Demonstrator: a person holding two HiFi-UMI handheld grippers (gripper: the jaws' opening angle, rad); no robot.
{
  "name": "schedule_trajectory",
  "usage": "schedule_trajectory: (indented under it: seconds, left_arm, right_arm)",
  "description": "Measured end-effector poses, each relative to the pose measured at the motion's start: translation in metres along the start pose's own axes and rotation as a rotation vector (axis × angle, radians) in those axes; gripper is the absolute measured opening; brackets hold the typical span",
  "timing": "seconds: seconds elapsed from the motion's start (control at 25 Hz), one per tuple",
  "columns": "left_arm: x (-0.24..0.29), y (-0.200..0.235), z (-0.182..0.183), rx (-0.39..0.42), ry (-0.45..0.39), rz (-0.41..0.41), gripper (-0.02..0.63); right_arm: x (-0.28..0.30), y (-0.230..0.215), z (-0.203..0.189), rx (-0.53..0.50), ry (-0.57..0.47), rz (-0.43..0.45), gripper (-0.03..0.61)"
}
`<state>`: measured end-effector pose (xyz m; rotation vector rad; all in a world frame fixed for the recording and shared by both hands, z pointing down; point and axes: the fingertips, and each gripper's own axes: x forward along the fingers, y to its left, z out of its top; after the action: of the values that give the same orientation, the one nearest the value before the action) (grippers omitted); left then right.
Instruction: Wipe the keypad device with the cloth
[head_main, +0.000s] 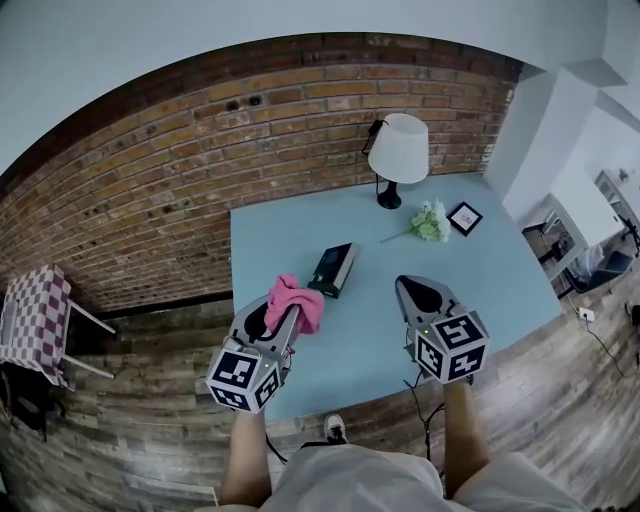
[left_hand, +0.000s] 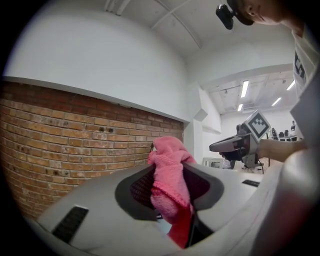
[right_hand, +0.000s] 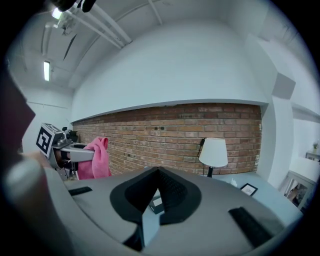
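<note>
While our left gripper (head_main: 281, 318) clamps the pink cloth (head_main: 296, 300), the keypad device (head_main: 335, 268) lies on the table (head_main: 500, 262) just ahead and right of it, long axis running away from us, farther from our closed, empty right gripper (head_main: 422, 293).

Light-blue desk (head_main: 500, 270) against brick wall (head_main: 150, 180). White-shaded lamp (head_main: 398, 150) on black base at desk's far edge. White flower bunch (head_main: 430, 222) near lamp, small dark-framed picture (head_main: 464, 217) just beside flowers. Checkered chair (head_main: 35, 310) on wooden floor (head_main: 130, 440), well apart from desk.
</note>
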<state>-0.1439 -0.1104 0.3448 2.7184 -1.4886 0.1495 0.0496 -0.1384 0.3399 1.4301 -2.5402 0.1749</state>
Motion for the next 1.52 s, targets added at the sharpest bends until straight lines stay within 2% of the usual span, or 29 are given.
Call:
schedule_trajectory:
  seconds: [0.4, 0.72, 0.92, 1.08, 1.16, 1.28, 1.52]
  left_arm:
    - [0.053, 0.035, 0.020, 0.015, -0.024, -0.036, 0.169]
    - [0.125, 0.056, 0.020, 0.036, 0.000, -0.061, 0.169]
    - [0.178, 0.067, 0.002, 0.026, 0.045, -0.081, 0.169]
    - [0.215, 0.073, -0.016, 0.000, 0.079, -0.097, 0.169]
    - [0.234, 0.077, -0.023, -0.011, 0.091, -0.105, 0.169]
    - [0.262, 0.080, -0.040, -0.042, 0.111, -0.123, 0.169]
    - [0.301, 0.078, -0.096, -0.106, 0.209, -0.171, 0.169]
  right_arm:
    - [0.051, -0.016, -0.002, 0.004, 0.069, 0.001, 0.011]
    - [0.095, -0.043, -0.006, -0.025, 0.020, 0.040, 0.012]
    - [0.136, -0.060, -0.019, -0.083, 0.050, 0.101, 0.012]
    - [0.166, -0.067, -0.043, -0.030, 0.140, 0.187, 0.016]
    - [0.182, -0.069, -0.055, -0.056, 0.173, 0.222, 0.015]
    - [0.201, -0.078, -0.080, -0.115, 0.223, 0.220, 0.015]
    - [0.233, -0.091, -0.117, -0.029, 0.288, 0.237, 0.017]
